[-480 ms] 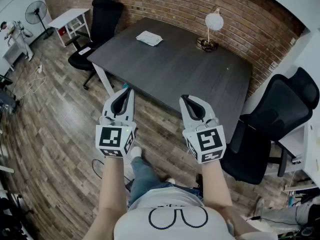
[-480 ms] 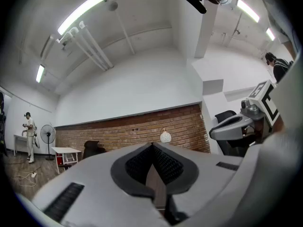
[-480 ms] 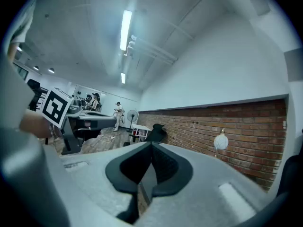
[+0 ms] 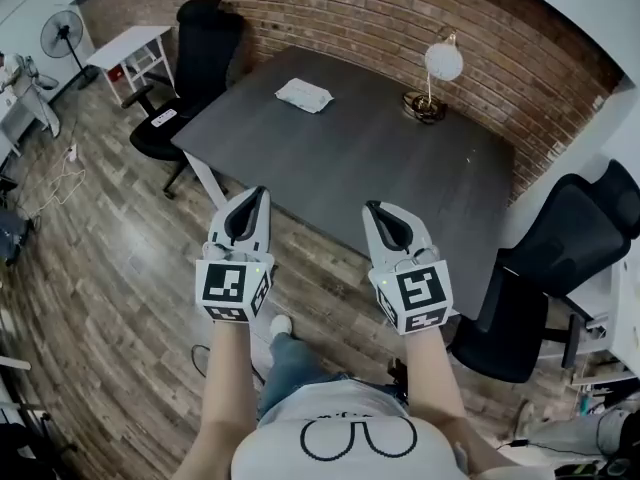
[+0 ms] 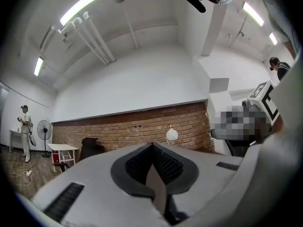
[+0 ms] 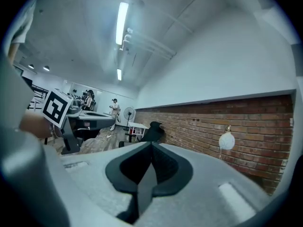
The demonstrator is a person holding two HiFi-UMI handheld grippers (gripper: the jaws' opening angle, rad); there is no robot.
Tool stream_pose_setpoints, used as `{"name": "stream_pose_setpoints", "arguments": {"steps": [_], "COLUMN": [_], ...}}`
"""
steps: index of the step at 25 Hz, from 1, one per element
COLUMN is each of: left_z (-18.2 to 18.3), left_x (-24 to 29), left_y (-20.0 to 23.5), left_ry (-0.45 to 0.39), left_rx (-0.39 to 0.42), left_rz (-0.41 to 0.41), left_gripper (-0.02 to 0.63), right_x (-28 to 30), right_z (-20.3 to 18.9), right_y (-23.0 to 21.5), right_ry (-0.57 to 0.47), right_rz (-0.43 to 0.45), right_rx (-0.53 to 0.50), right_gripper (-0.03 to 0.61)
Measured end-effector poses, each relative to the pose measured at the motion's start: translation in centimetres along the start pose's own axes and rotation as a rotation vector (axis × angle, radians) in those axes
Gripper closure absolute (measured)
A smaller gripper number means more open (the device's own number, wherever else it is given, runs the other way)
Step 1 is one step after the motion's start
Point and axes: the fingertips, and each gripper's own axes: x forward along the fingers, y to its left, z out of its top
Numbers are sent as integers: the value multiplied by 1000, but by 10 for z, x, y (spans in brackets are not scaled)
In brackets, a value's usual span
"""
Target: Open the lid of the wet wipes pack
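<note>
A: How do the claws stand?

B: The left claw (image 5: 152, 148) is closed tight. Its two dark, ribbed rubber pads meet in a single seam, framed by smooth pale-grey plastic shells, with nothing between them. The right claw (image 6: 151, 145) is the same: pads pressed together, empty.

A: And seen from above?

B: In the head view both are held in the air side by side, apart from each other, tapered tips pointing toward the near edge of the desk (image 4: 350, 168). At the wrist end each carries a white marker cube (image 4: 232, 288) printed with black squares.

A: Where is the wet wipes pack?

B: The wet wipes pack (image 4: 303, 94) lies flat on the far part of the desk. It is a soft, pale, roughly rectangular pouch, well apart from both claws. It is too small here to tell how its lid sits.

A: What is the desk like?

B: It has a dark grey, matte, rectangular top, and a white leg shows at its near left corner. Toward the far right stands a lamp (image 4: 441, 63), a round white globe on a thin brassy stem, close to the rough red brick wall (image 4: 380, 18).

A: And around it?

B: There is a black office chair (image 4: 200, 48) at the left end and a second office chair (image 4: 570, 238) at the right. The floor (image 4: 100, 258) is grey-brown wood-look planks.
</note>
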Motion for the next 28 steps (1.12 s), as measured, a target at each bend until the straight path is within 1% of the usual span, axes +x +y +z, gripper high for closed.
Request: {"name": "stream_pose_setpoints", "arguments": {"steps": [6,10,13,17,21,28], "left_z": [-13,-16,-18,-26,-37,-54], "left_x": [55,84,103,122,136,166], "left_y": [78,133,162,192,210,249], "left_ry": [12,12,9,11,24,45], "left_rx": [-5,-5,-1,-8,-22,-23], "left_rz": [-35,-66,-100,-111,-113,-90], "left_gripper": [615,615,615,615,615,615], "right_x": [89,147,182,217,243,302], "right_z": [7,16,19,17,16,10], "right_y": [-3,9,18,26,22,13], "right_ry": [15,22,32,57,68,63], "right_rz": [-54,-79,-95,-94,-99,-81], "right_rx": [30,38,40,37,40,55], "right_gripper": [575,575,575,575,575,575]}}
